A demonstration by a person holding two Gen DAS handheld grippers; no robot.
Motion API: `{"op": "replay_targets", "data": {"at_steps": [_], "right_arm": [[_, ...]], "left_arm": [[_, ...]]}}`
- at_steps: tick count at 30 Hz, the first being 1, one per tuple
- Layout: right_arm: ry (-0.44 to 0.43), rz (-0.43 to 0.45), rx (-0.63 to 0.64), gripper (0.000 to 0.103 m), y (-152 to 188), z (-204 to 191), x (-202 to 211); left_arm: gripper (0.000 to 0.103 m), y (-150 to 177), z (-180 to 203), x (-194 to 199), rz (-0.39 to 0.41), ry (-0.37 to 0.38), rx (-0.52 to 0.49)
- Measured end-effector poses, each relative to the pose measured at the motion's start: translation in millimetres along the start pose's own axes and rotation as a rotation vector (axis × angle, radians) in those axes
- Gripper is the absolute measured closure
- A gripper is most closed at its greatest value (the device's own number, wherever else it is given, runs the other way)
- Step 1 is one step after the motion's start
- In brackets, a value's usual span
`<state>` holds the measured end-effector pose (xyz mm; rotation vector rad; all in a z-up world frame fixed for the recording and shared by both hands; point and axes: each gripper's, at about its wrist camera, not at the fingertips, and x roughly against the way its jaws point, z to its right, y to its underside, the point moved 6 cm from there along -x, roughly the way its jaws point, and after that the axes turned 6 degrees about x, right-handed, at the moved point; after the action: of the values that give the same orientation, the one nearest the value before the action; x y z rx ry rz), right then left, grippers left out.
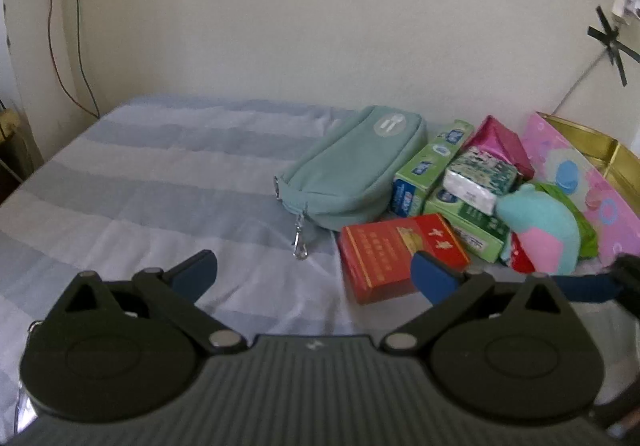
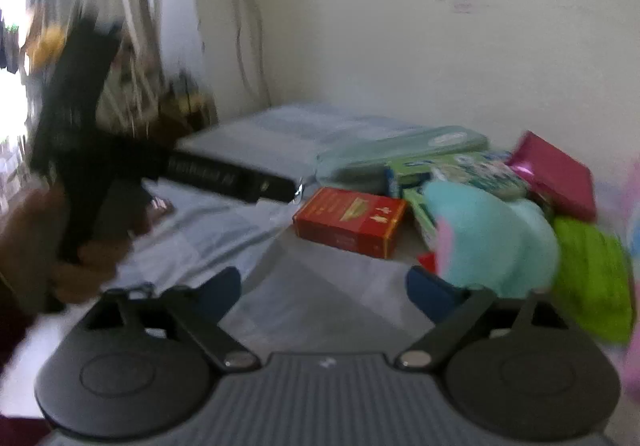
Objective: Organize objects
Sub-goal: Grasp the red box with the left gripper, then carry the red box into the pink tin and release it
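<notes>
Clearly the clutter was the hazard: the things to organize lay heaped on the bed [image 1: 160, 174] against the wall, and both tools were empty. My left hand-held gripper [image 1: 314, 272] had its jaws spread wide with nothing between them, and the right hand-held gripper [image 2: 322, 284] likewise stood apart and held nothing. I judged that a reach for the red box [image 1: 394, 254], nearest the left tool, could go wrong if one finger caught the green carton [image 1: 466, 220] touching it behind, or nudged the teal and pink plush toy [image 1: 540, 228] just beside it; the pile leaned on itself, so one shove might tip the white tissue pack [image 1: 480, 176] off the cartons. The soft bedsheet would also let a box sink and tilt under a pad. From the left wrist I could see the teal pouch [image 1: 352, 166] with its zip pull, the pink lid and the gold tray [image 1: 600, 150] at the far right, all sharp. Only the right wrist view, badly blurred, showed the hand [image 2: 86, 258] gripping the other tool's black handle, and the curtained window behind it.
</notes>
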<state>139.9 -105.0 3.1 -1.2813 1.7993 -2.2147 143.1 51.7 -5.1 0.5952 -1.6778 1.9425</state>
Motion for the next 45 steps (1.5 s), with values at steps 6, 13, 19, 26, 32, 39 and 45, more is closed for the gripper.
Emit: {"op": "replay_targets", "data": {"at_steps": [6,13,19,26,32,39,45], "right_arm": [[0.111,-0.088,0.101,0.020,-5.3,2.6,-46.9],[0.132,-0.131,0.136,0.017,-7.9,-8.3,-54.6],[0.169,-0.153,0.164,0.012,-11.7,5.2,-70.0],[0.072,-0.153,0.143,0.031,-17.9,3.5,-79.5],[0.055,-0.102,0.084,0.032,-5.7,-5.7,-38.0],[0.278,0.128,0.140,0.032,-8.7,8.8,53.8],[0.542,0.176,0.013,0.032,14.0,102.2,127.2]], "left_arm": [[0.019,-13.9,-25.9,-19.0,-0.097,0.126,0.094],[0.032,-4.5,-22.5,-33.4,-0.150,0.186,0.102],[0.032,-5.1,-26.4,-32.6,-0.151,0.191,0.109],[0.045,-2.9,-23.8,-42.5,-0.182,0.238,0.152],[0.046,10.2,-1.6,1.0,-0.126,0.224,0.096],[0.046,-22.3,80.0,56.7,0.012,0.328,-0.032],[0.045,-35.2,228.9,45.4,0.076,0.477,-0.249]]}}
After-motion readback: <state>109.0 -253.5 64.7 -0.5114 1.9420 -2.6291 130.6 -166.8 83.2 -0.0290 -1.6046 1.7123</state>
